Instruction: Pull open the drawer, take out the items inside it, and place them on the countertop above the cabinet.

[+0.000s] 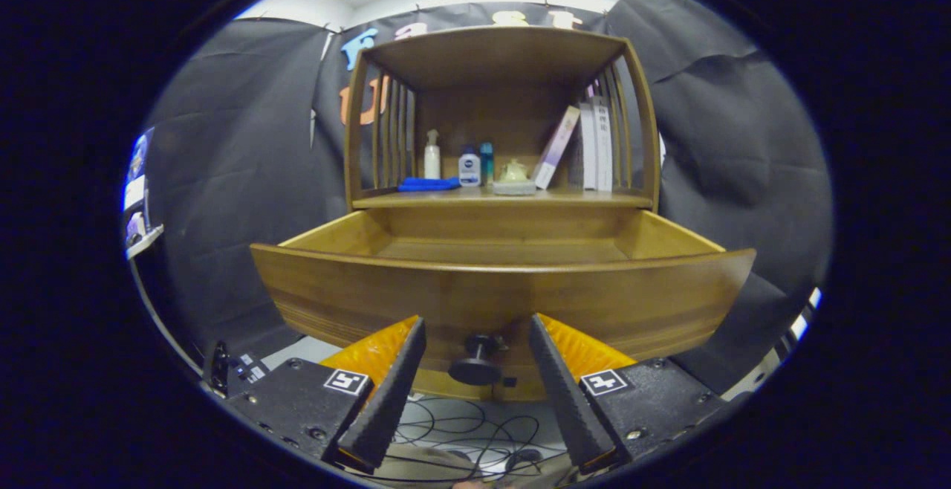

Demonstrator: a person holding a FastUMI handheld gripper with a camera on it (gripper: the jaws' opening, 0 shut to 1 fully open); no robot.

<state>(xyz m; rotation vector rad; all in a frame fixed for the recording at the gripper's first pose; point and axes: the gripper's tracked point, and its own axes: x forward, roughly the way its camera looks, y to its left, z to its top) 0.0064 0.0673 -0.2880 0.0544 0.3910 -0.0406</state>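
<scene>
A wooden drawer [502, 297] stands pulled open across the middle of the frame, its inside looking bare from this angle. Its dark round knob [476, 363] sits at lower centre, between the fingers of the gripper [475, 329], whose jaws stand apart, touching nothing. Above the drawer, the countertop [617, 198] of the cabinet [499, 50] holds a blue cloth [429, 184], a white spray bottle [432, 155], two small bottles [476, 165], a pale ornament [513, 176] and leaning books [584, 144]. Cables [475, 433] lie at the bottom.

The countertop [416, 198] bears a blue cloth [428, 184], bottles [469, 169] and books [594, 146].
</scene>
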